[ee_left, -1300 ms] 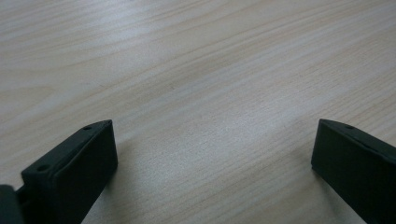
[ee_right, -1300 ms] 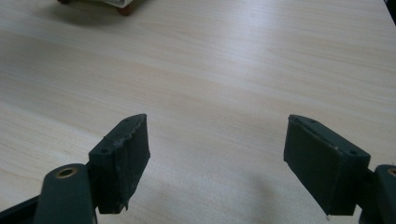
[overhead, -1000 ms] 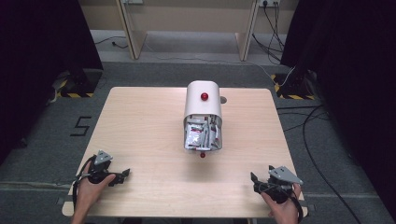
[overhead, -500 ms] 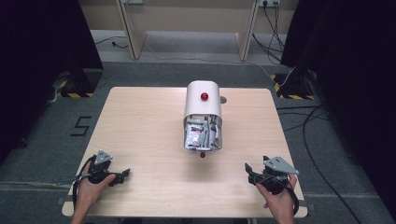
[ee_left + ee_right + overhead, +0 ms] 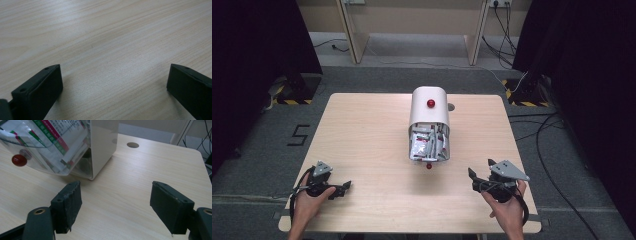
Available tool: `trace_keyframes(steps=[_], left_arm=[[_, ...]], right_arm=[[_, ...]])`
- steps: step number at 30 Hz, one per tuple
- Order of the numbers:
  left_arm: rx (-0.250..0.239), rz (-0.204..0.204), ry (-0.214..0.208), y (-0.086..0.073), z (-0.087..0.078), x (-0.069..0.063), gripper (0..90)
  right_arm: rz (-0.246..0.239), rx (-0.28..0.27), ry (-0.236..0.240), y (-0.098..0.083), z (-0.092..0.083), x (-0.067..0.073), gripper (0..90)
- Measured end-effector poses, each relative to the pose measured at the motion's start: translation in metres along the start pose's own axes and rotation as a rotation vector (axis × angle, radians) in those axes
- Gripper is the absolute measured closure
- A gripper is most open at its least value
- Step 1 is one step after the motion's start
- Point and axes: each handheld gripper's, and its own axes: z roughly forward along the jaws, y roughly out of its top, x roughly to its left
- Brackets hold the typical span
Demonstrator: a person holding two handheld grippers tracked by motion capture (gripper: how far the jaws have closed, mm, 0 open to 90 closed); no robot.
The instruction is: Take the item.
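A white round-topped container [image 5: 429,112] lies at the middle of the wooden table [image 5: 362,130]. Its clear front [image 5: 428,145] shows several sachets packed inside. One red knob [image 5: 430,103] sits on its white top, another [image 5: 429,165] at the lower edge of the clear front. My left gripper [image 5: 345,187] rests low at the near left, open over bare wood [image 5: 112,50]. My right gripper [image 5: 473,180] hovers at the near right, open and holding nothing, its tips turned towards the container. In the right gripper view the container's white side [image 5: 101,145], the clear front [image 5: 50,145] and a red knob [image 5: 19,160] are just beyond the jaws.
A round cable hole [image 5: 451,106] sits in the table beside the container, also seen from the right gripper [image 5: 132,144]. Cables [image 5: 542,130] trail on the grey floor to the right. Furniture legs [image 5: 349,30] stand beyond the far edge.
My right gripper has lifted off the table and shifted left and forward, towards the container. The left gripper and the container have not moved.
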Motion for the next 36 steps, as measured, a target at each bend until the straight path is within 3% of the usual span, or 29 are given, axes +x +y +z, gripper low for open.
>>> trace_keyframes(steps=[22, 36], left_arm=[[0.000, 0.000, 0.000, 0.000, 0.000, 0.000, 0.0], [0.000, 0.000, 0.000, 0.000, 0.000, 0.000, 0.0]], right_arm=[[-0.032, -0.050, 0.050, 0.029, 0.001, 0.022, 28.1], [-0.063, -0.065, 0.090, 0.038, 0.004, 0.037, 30.4]])
